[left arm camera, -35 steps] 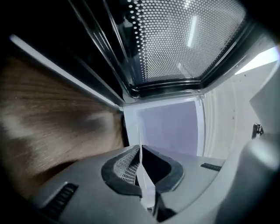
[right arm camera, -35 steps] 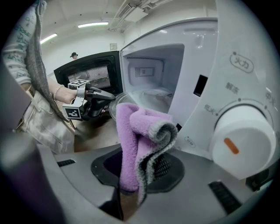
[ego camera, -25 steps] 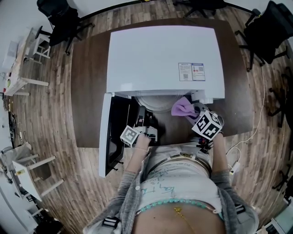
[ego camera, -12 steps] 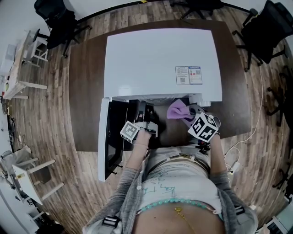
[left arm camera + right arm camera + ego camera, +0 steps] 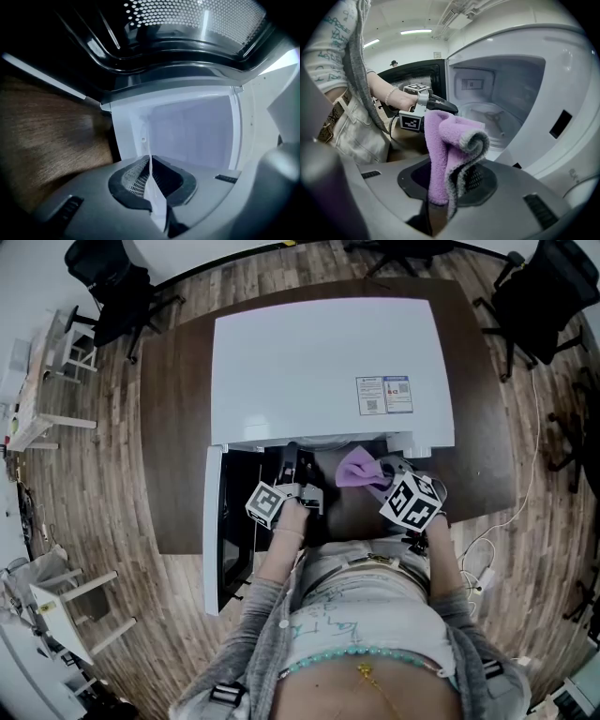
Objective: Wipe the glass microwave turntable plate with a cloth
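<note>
- My left tongs (image 5: 150, 161) are pressed together on the thin edge of the glass plate (image 5: 154, 199) — it stands edge-on just before the microwave's (image 5: 328, 371) open mouth.
- My right tongs (image 5: 447, 183) are clamped on the folded purple cloth (image 5: 450, 140), at that mouth's right side.
- The microwave sits on the dark worktop (image 5: 178, 427) — its door (image 5: 214, 531) is swung out left.

Left gripper (image 5: 292, 457) advanced toward the cavity of the open white microwave oven (image 5: 319, 362), clear round glass turntable plate (image 5: 154, 197) carried inward with it, its rim no longer showing at the opening in the head view.
</note>
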